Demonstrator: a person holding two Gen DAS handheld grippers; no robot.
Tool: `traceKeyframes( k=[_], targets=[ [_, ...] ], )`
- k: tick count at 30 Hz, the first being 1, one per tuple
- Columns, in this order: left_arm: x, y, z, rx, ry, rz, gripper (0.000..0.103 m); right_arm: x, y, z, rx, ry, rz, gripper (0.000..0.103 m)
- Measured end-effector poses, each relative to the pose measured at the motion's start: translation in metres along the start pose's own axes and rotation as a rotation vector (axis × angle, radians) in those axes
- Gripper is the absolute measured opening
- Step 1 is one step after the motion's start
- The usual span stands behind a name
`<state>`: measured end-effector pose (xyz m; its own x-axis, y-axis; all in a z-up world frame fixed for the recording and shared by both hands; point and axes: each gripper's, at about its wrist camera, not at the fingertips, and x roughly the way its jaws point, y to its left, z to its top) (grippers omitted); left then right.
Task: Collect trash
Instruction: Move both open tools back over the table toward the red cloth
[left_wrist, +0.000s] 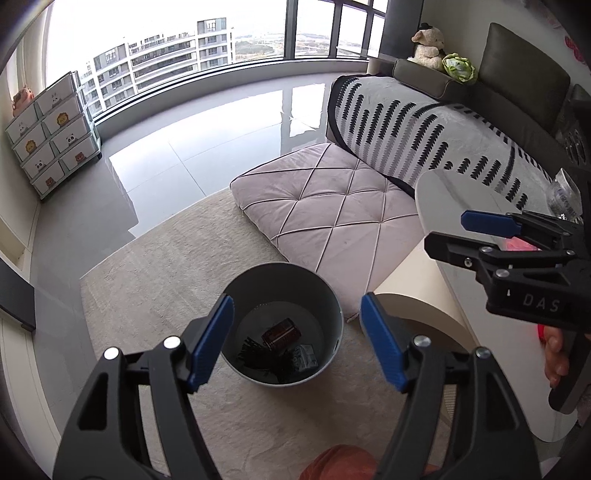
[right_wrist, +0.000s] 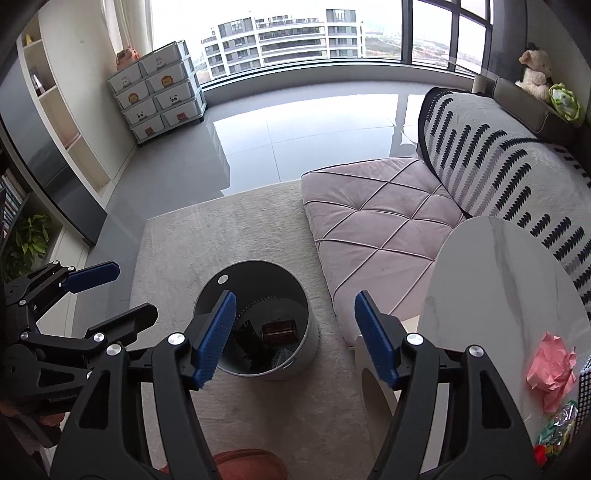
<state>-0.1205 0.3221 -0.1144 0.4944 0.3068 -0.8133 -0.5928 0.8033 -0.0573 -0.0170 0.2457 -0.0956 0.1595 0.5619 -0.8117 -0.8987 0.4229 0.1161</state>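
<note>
A grey round bin (left_wrist: 332, 314) stands on the rug; inside lie a brown can (left_wrist: 281, 333), a small carton (left_wrist: 305, 357) and dark scraps. The bin also shows in the right wrist view (right_wrist: 312, 332). My left gripper (left_wrist: 297, 341) is open and empty above the bin. My right gripper (right_wrist: 293, 338) is open and empty, also above the bin; it shows in the left wrist view (left_wrist: 448, 230) over the table. A crumpled pink paper (right_wrist: 552, 369) and a colourful wrapper (right_wrist: 557, 432) lie on the white oval table (right_wrist: 491, 295). A clear plastic wrapper (left_wrist: 563, 195) lies at the table's far side.
A pink quilted floor cushion (left_wrist: 325, 206) lies beside the bin. A sofa with a patterned throw (left_wrist: 424, 129) stands behind the table. A drawer unit (left_wrist: 51, 136) stands by the window. Bookshelves and a plant (right_wrist: 29, 236) are at the left.
</note>
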Motion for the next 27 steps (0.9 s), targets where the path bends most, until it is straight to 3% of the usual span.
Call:
traceKeyframes(
  k=[9,21,27],
  targets=[
    [-0.013,-0.086,0.004,0.134,-0.015,-0.115,0.077,-0.069,-0.073,-0.060,0.215,-0.015,-0.160,0.067],
    [-0.021,-0.231,-0.008,0.366,0.020,-0.302,0.077,-0.202,-0.166,-0.191,0.554,-0.077,-0.499,0.067],
    [-0.026,-0.294,-0.019,0.480,0.021,-0.364,0.077,-0.250,-0.193,-0.255,0.715,-0.086,-0.602,0.067]
  ],
)
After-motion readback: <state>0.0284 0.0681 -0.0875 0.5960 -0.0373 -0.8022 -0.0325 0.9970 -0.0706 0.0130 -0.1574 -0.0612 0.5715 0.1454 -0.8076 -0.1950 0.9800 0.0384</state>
